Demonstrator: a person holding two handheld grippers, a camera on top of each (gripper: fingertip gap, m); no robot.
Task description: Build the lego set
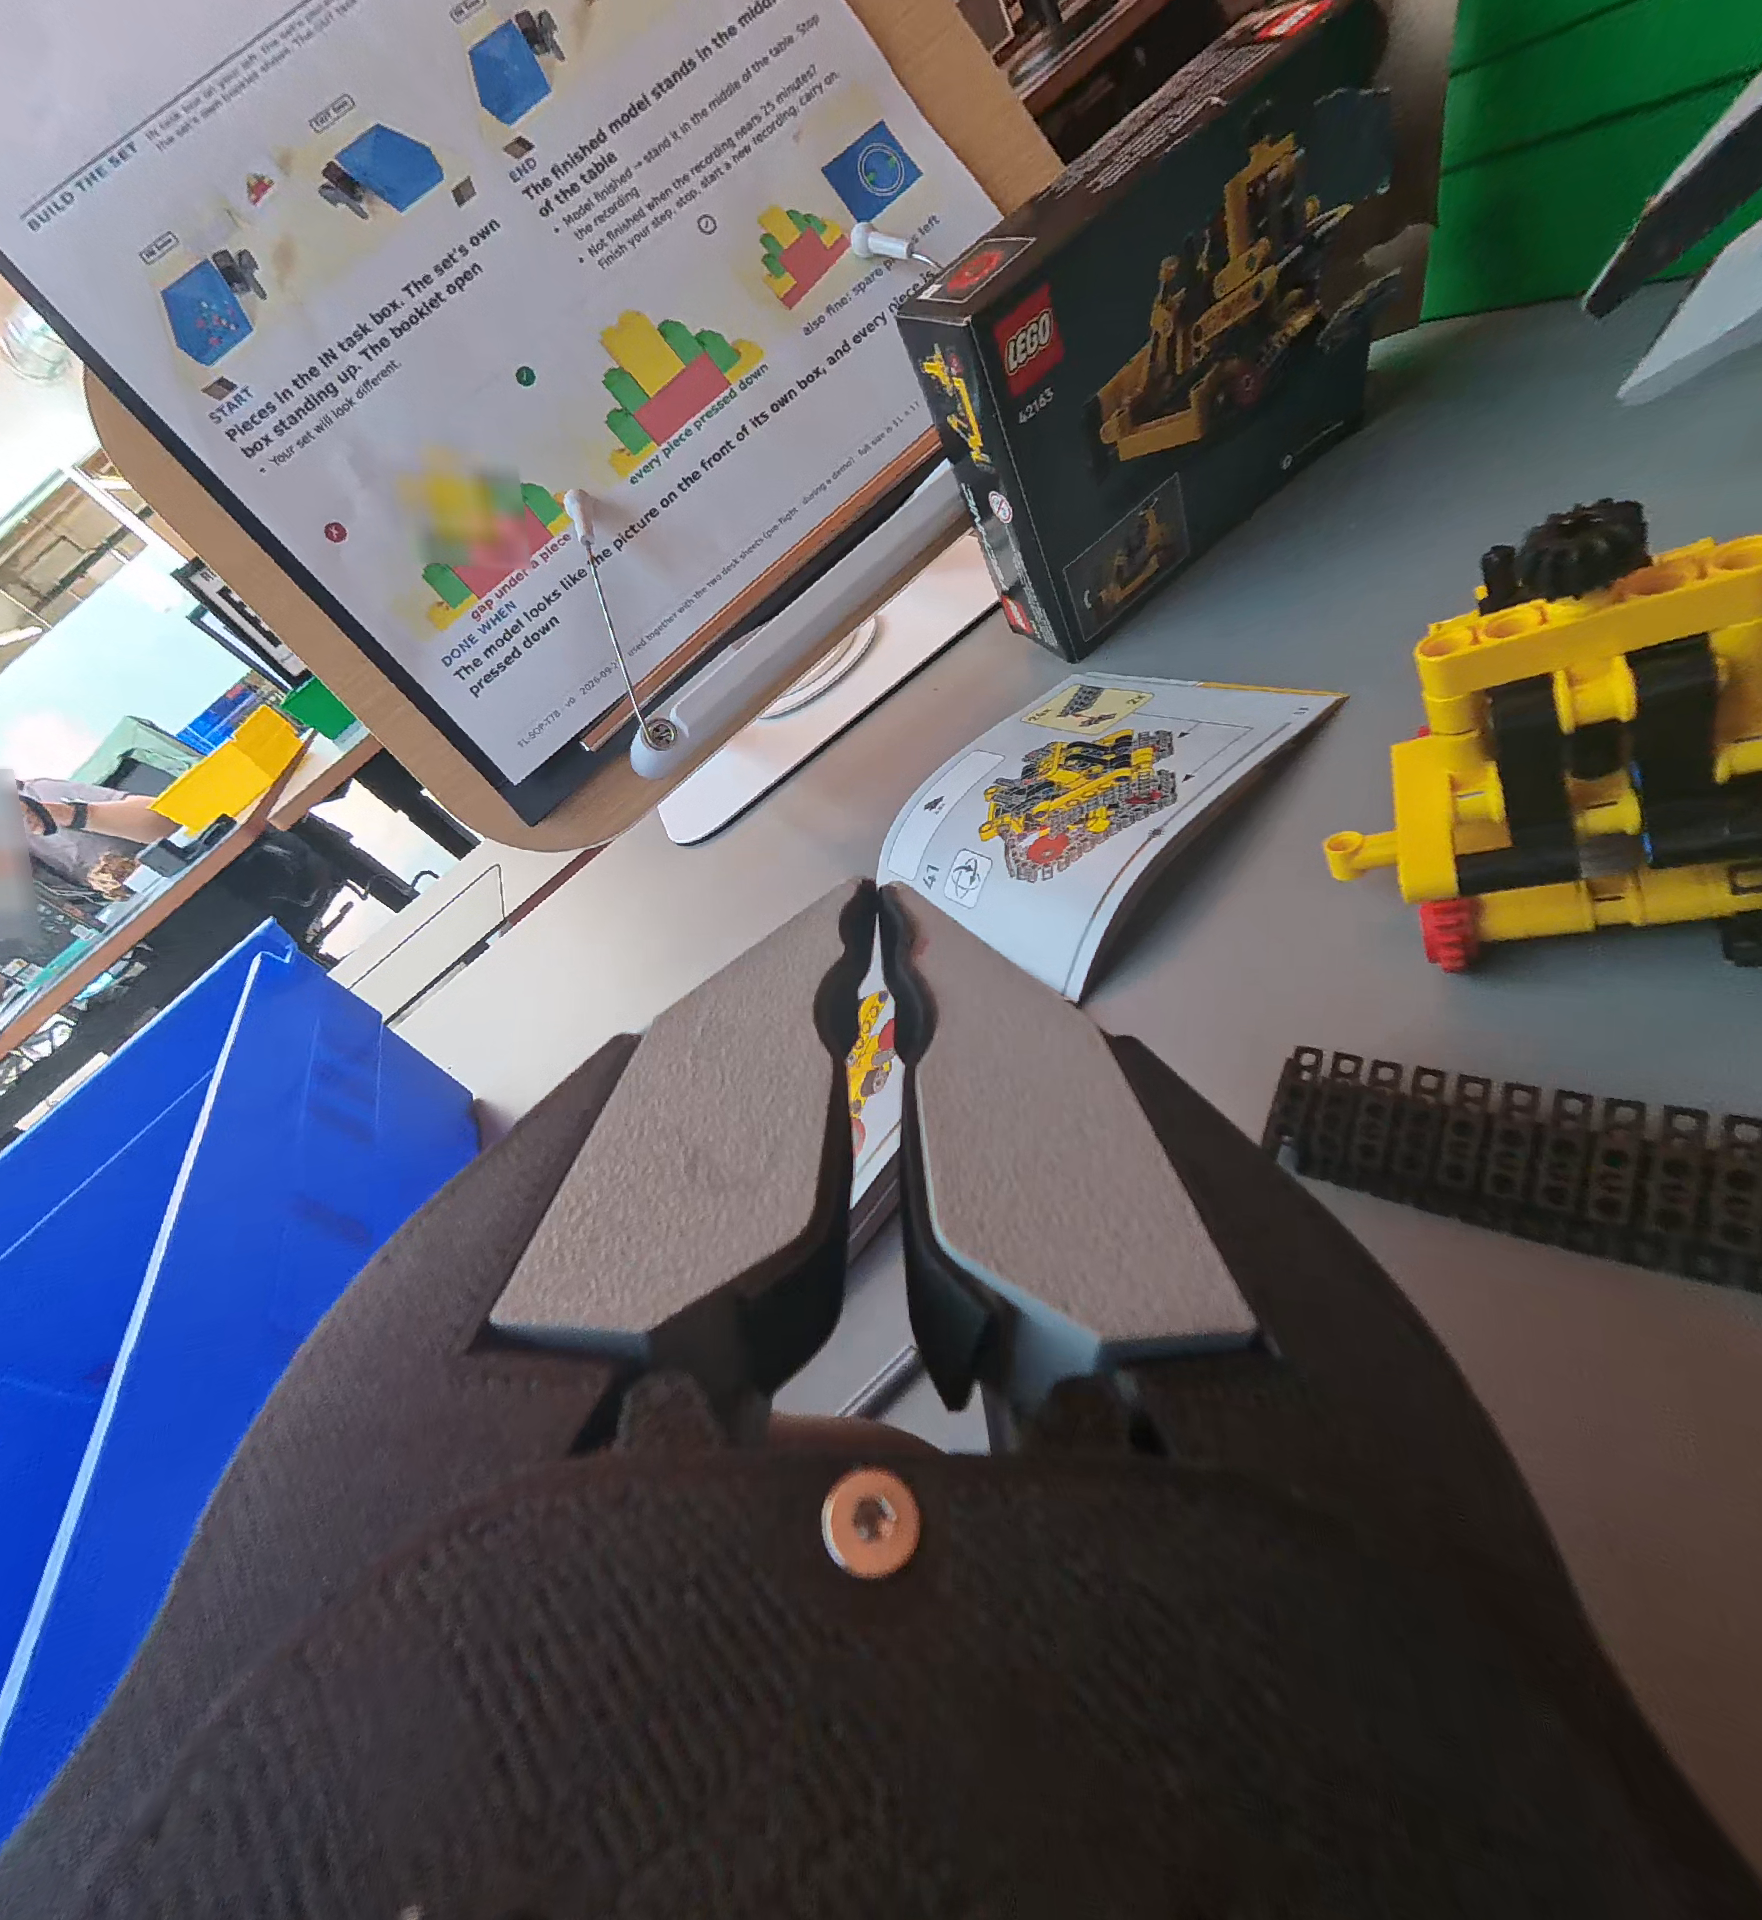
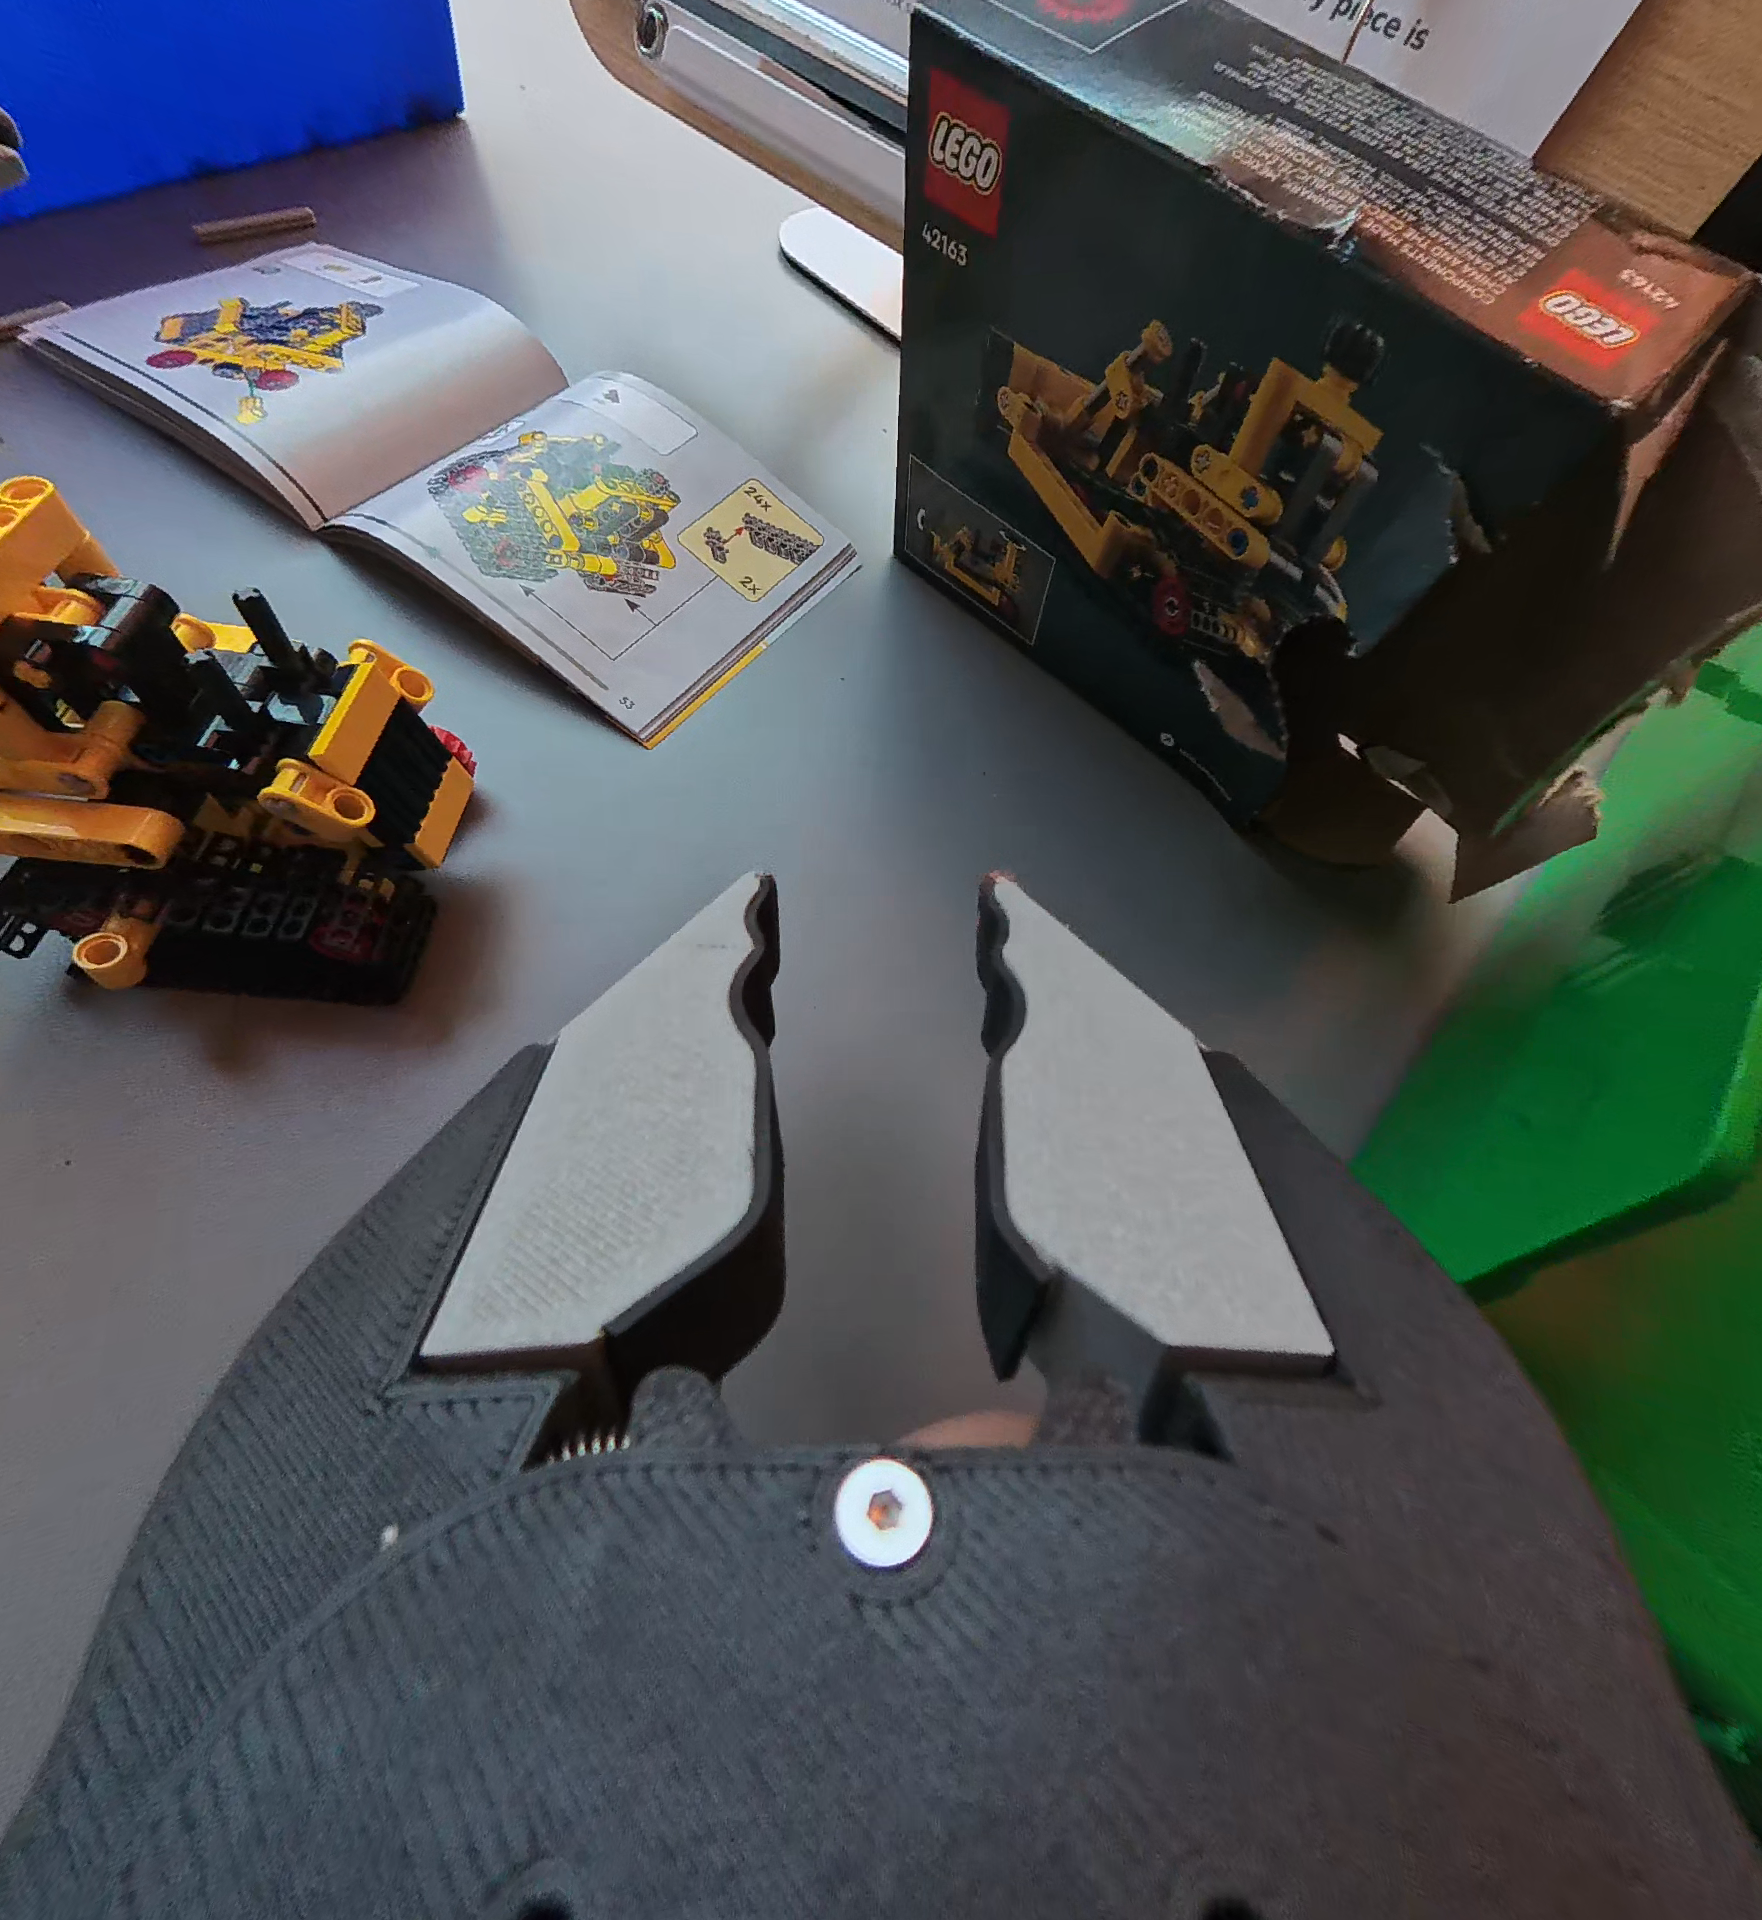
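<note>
A part-built yellow and black bulldozer model (image 1: 1604,769) stands on the grey table; in the right wrist view it (image 2: 191,748) is at the left, with one black track under it. A loose black track strip (image 1: 1573,1164) lies flat in front of it. The open instruction booklet (image 1: 1095,810) (image 2: 461,468) lies beyond. My left gripper (image 1: 877,896) is shut and empty, hovering over the booklet's near edge. My right gripper (image 2: 877,883) is open and empty above bare table, right of the model.
The set's dark box (image 1: 1157,395) (image 2: 1251,436) stands upright behind the booklet. A blue bin (image 1: 129,1247) sits at the left, a green bin (image 2: 1635,1039) at the right. An instruction sheet on a stand (image 1: 461,343) rises at the back. Two brown axles (image 2: 253,223) lie near the blue bin. One gripper's finger ends stand about 20 cm off the other's.
</note>
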